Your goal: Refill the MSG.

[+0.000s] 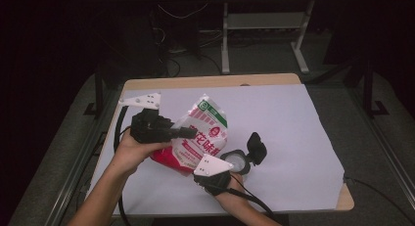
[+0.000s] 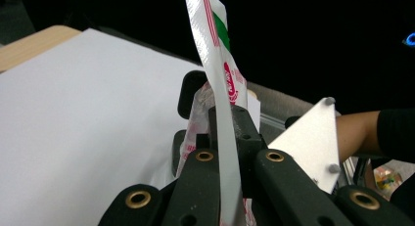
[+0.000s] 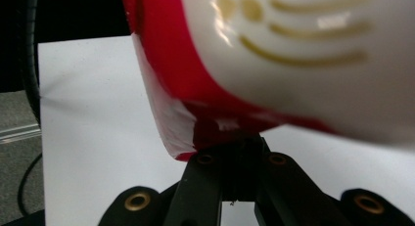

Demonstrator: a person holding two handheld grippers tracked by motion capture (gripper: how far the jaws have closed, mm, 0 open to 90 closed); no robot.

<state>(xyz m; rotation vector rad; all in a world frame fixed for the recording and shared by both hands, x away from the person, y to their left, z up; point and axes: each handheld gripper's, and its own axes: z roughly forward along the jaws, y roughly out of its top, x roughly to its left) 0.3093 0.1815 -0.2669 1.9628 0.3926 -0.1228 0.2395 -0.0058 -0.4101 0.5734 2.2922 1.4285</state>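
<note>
Snack bag (image 1: 203,133): glossy plastic film, smooth, with a flat sealed edge. Tabletop (image 1: 205,81): light wood, covered by a matt white sheet (image 1: 284,138). Left gripper (image 2: 230,133): matt black plastic with brass-coloured inserts. Three-cornered plate (image 2: 311,140): dull grey metal.

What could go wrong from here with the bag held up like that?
1. The left gripper pinches only the bag's thin side seam; it might slip or tear.
2. The right gripper grips just the bottom corner, so the bag may sag or twist.
3. The open black-lidded container sits beside it and could get knocked.
</note>
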